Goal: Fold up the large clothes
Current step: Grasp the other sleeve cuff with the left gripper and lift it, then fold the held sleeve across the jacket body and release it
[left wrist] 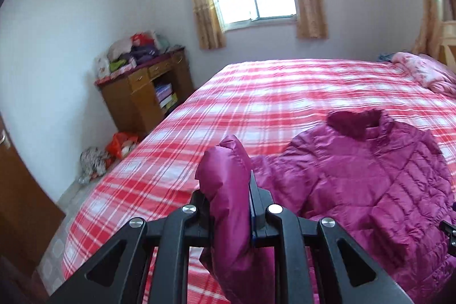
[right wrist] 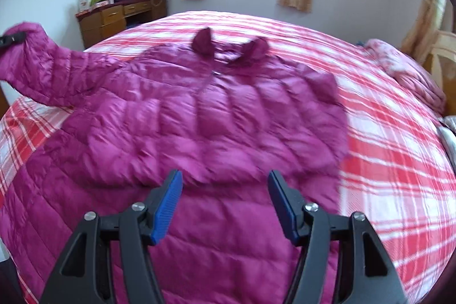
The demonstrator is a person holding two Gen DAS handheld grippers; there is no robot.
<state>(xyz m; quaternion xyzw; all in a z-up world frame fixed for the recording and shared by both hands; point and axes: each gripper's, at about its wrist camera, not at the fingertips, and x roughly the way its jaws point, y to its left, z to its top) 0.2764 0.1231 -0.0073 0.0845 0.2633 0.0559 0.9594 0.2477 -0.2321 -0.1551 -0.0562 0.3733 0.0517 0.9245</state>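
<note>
**Operator:** Left gripper [left wrist: 228, 207]: we see it clenched on the cuff end of the jacket sleeve [left wrist: 225, 170]. The sleeve stands up between the two black fingers, and the blue pad on the right finger presses against it. In the right wrist view we see that same sleeve [right wrist: 48, 70] raised off the bed toward the left edge of the bed.

**Checker:** Right gripper [right wrist: 225, 190]: we read it as released. Its blue pads [right wrist: 168, 207] stand well apart with nothing pressed between them. They hover above the lower part of the jacket [right wrist: 211, 116].

**Operator:** Jacket position: we find the magenta quilted jacket spread front side up on the bed [right wrist: 399, 150], with its dark collar [right wrist: 230, 47] pointing toward the far edge of the bed. The hem lies nearest the right gripper.

**Checker:** We note that the other sleeve [right wrist: 322, 87] lies folded in on the jacket's right side. The body of the jacket is motion-blurred in the right wrist view, so we cannot read its fine creases.

**Operator:** Surroundings: a pink quilt [left wrist: 427, 73] sits at the far right corner of the bed. A wooden desk [left wrist: 148, 93] stands against the wall beyond the left edge of the bed.
</note>
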